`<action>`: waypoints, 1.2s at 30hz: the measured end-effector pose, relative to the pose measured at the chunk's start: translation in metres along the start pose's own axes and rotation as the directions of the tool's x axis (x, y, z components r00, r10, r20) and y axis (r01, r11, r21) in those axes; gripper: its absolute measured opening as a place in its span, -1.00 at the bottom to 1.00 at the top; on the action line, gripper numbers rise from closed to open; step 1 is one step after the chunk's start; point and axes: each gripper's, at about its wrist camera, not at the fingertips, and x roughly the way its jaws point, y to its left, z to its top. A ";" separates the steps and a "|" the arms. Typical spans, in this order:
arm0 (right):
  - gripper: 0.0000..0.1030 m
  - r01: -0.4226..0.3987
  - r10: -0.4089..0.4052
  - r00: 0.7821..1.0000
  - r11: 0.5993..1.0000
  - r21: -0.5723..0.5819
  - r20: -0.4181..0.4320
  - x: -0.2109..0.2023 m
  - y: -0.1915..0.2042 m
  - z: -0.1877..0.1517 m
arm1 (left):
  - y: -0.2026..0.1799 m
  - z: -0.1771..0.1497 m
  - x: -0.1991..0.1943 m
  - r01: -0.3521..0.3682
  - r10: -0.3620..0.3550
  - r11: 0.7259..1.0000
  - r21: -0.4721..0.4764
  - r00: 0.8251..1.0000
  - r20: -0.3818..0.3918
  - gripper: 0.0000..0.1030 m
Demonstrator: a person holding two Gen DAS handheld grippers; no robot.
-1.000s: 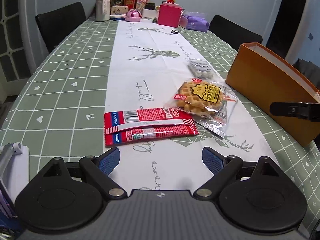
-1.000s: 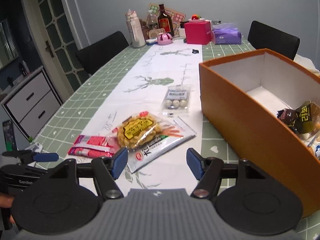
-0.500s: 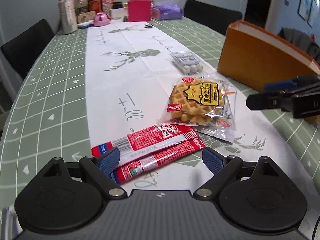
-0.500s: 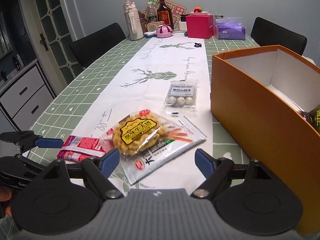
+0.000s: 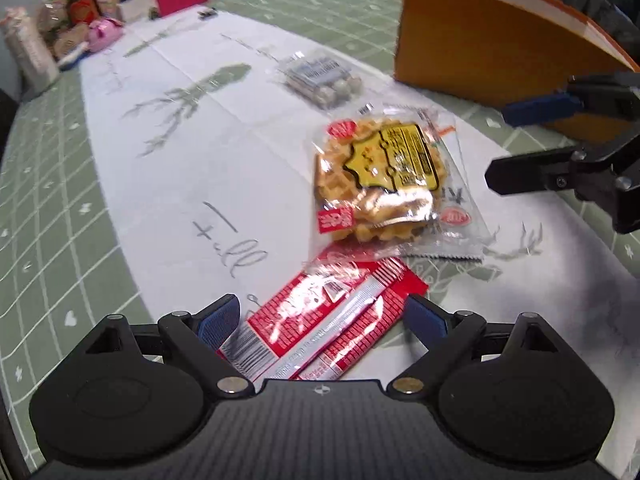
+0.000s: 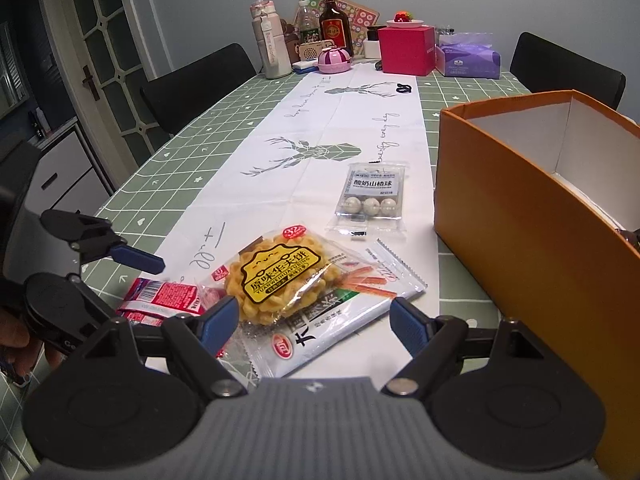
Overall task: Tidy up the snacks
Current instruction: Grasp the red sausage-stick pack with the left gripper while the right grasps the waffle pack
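Observation:
Two red snack packets (image 5: 332,320) lie on the white runner, directly under my open left gripper (image 5: 322,320), between its fingers; the pads do not press them. Beyond them a waffle packet (image 5: 380,176) rests on a flat white packet (image 5: 456,216). My right gripper (image 6: 313,322) stands open over the near end of that white packet (image 6: 340,320) and the waffle (image 6: 276,276), holding nothing. A clear packet of white balls (image 6: 374,194) lies farther back. The orange box (image 6: 520,220) stands on the right. Each gripper shows in the other's view: right gripper (image 5: 520,142), left gripper (image 6: 132,280).
The far end of the table holds bottles (image 6: 335,24), a pink box (image 6: 406,50), a purple tissue pack (image 6: 468,58) and a pink bowl (image 6: 334,62). Black chairs (image 6: 192,88) stand on both sides. A door and a white cabinet (image 6: 60,176) are at the left.
My left gripper has moved in over the red packets and rolled, so they now lie between its fingers. The right gripper's jaws widened and it edged toward the waffle, then held still.

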 end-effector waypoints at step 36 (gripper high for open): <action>0.53 -0.001 0.001 0.999 1.000 0.002 -0.044 0.048 0.029 0.013 | -0.063 -0.097 -0.056 -0.093 0.136 0.946 -0.311 0.983 0.120 0.39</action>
